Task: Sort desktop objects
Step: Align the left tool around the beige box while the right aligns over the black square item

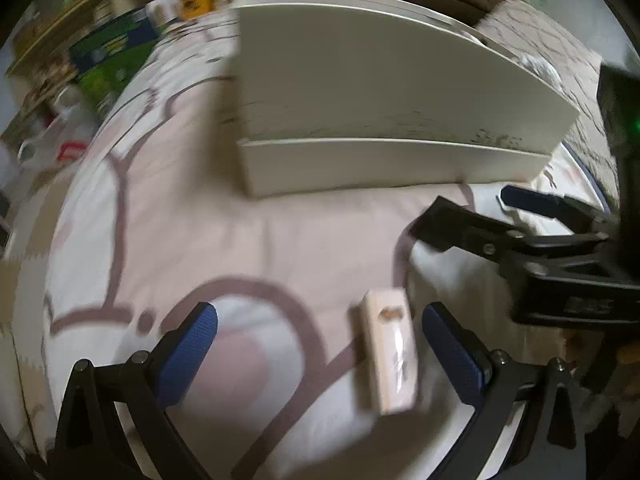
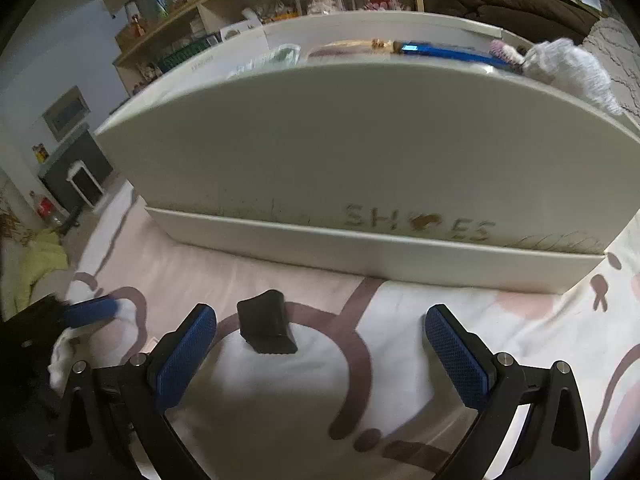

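while the left wrist view is motion-blurred, the left tool [image 1: 320, 344] shows its blue pads wide apart and empty, low over a patterned cloth [image 1: 240, 248] that hides whatever surface lies under it. a small cream rectangular block [image 1: 390, 356] lies flat on the cloth between the pads, near the right pad but not touching; its markings are too smeared to read. right tool [image 2: 320, 344] is also spread open, holding nothing, with a small black wedge-shaped object [image 2: 266, 329] on the cloth just ahead, nearer its left pad. a white shoe box [image 2: 360, 168] marked "shoes" stands behind, its front wall hiding most of the contents; a blue item [image 2: 440, 50] and white fluffy thing [image 2: 572, 70] poke above the rim. shelf clutter behind is unclear.
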`<state>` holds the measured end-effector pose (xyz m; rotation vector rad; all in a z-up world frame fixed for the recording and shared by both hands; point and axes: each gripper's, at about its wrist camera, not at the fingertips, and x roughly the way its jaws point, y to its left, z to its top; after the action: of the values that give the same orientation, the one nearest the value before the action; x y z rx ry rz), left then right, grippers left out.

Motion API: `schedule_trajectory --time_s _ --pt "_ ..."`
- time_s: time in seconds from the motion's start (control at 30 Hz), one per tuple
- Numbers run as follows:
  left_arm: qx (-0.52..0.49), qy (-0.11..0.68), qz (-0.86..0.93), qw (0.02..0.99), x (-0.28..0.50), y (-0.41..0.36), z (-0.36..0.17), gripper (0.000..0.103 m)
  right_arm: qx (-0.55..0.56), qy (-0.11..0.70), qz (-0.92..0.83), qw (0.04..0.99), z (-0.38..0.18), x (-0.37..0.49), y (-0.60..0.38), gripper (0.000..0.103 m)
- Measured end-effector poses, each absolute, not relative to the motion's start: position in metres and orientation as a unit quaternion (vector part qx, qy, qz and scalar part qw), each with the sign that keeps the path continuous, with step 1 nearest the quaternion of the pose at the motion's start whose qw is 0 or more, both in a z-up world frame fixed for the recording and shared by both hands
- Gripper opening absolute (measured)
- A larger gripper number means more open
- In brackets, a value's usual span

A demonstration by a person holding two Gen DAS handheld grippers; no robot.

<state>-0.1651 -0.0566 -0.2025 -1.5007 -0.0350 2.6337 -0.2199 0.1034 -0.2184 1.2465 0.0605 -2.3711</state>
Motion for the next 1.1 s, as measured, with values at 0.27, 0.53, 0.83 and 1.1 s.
schedule_trajectory --time_s 0.27,0.53,0.83,1.1 --pt "-0.499 -0.028 0.866 0.021 -0.144 -0.056 -0.211 0.103 0.455 0.021 -0.872 0.177 -0.226 -0.214 0.128 0.103" --pt "-0.494 -0.001 0.869 0.006 -0.146 -0.055 -0.220 0.103 0.465 -0.016 -0.878 0.116 -0.228 -0.209 0.172 0.103" --pt "-0.485 -0.010 0.875 -0.008 -0.141 -0.056 -0.223 0.103 0.479 -0.005 -0.875 0.070 -0.226 -0.189 0.208 0.103" --pt "-0.465 0.007 0.885 -0.020 -0.130 -0.052 -0.228 0.103 0.479 -0.031 -0.869 0.120 -0.217 -0.179 0.223 0.103"
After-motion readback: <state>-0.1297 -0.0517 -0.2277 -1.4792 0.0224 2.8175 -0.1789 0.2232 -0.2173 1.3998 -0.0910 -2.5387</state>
